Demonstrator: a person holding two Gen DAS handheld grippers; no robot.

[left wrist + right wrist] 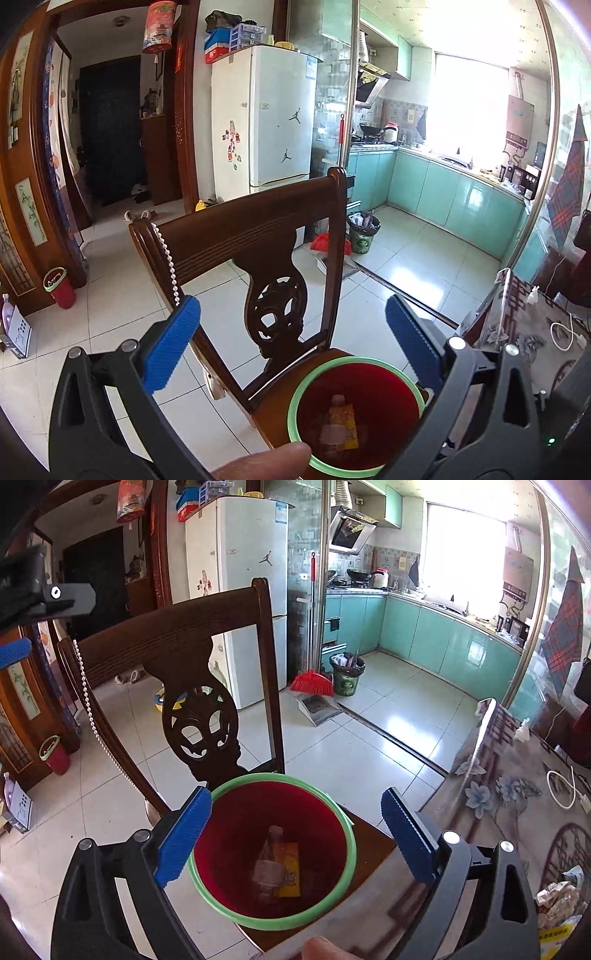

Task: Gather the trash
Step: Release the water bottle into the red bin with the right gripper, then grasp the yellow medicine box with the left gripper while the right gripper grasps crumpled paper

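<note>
A red trash bin with a green rim [334, 812] stands on the seat of a dark wooden chair [177, 635]. Inside it lie a clear plastic bottle [269, 864] and a yellow packet [290, 871]. My right gripper [295, 834] is open and empty, hovering over the bin's mouth. My left gripper [291, 343] is open and empty, above and left of the bin [295, 406], in front of the chair back [236, 229]. The bottle [334, 424] and the packet [349, 424] also show in the left wrist view. Crumpled wrappers [557, 904] lie on the table at the right.
A glass-topped floral table [517, 794] stands at the right with a white cable [561, 786]. A pearl chain [99, 731] hangs on the chair. A second red bin [61, 288] stands by the left wall. A broom [314, 679], dustpan and green kitchen bin [347, 679] stand at the kitchen threshold.
</note>
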